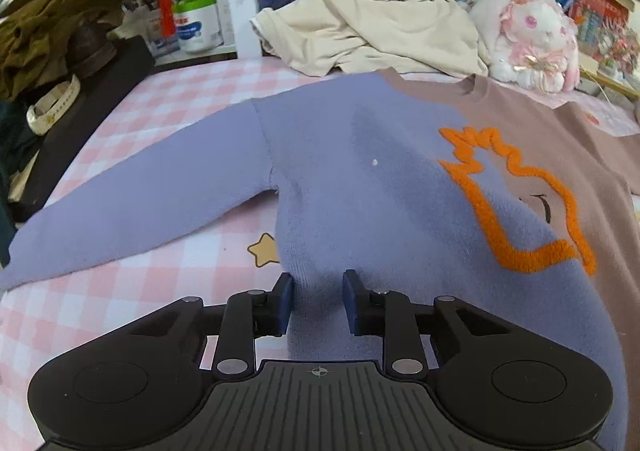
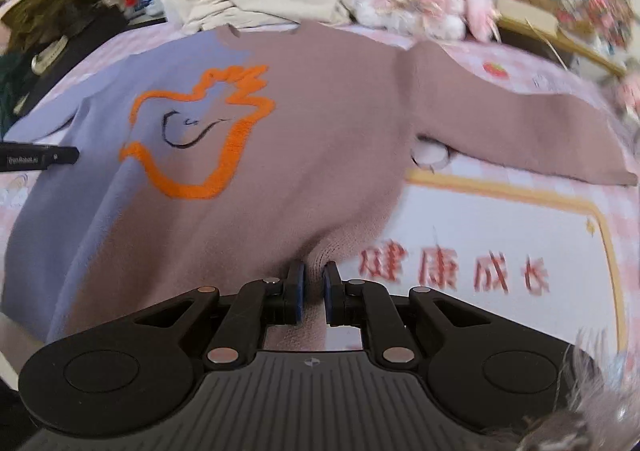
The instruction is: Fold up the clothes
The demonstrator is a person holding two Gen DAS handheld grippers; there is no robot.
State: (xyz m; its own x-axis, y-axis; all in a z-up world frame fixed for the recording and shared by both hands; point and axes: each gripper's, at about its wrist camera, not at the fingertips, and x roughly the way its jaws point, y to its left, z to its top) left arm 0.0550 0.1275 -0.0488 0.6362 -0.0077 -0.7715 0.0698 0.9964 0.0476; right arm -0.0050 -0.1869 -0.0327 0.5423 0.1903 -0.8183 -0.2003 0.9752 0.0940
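A sweater, half lilac (image 1: 352, 171) and half mauve-brown (image 2: 320, 139), with an orange outlined figure on the chest, lies face up and spread out on a pink checked bed sheet (image 1: 168, 107). Both sleeves stretch out sideways. My left gripper (image 1: 319, 301) is at the lilac bottom hem, its jaws partly closed around a fold of the fabric. My right gripper (image 2: 313, 293) is at the brown bottom hem, jaws nearly closed on a bunched ridge of cloth. The left gripper's tip shows at the left edge of the right wrist view (image 2: 40, 159).
A crumpled cream garment (image 1: 372, 31) and a white-pink plush rabbit (image 1: 532, 39) lie behind the sweater's collar. Bookshelves stand behind. A dark bench (image 1: 80, 107) with olive clothing (image 1: 48, 27) borders the bed's left. A printed panel with red characters (image 2: 452, 267) lies to the right.
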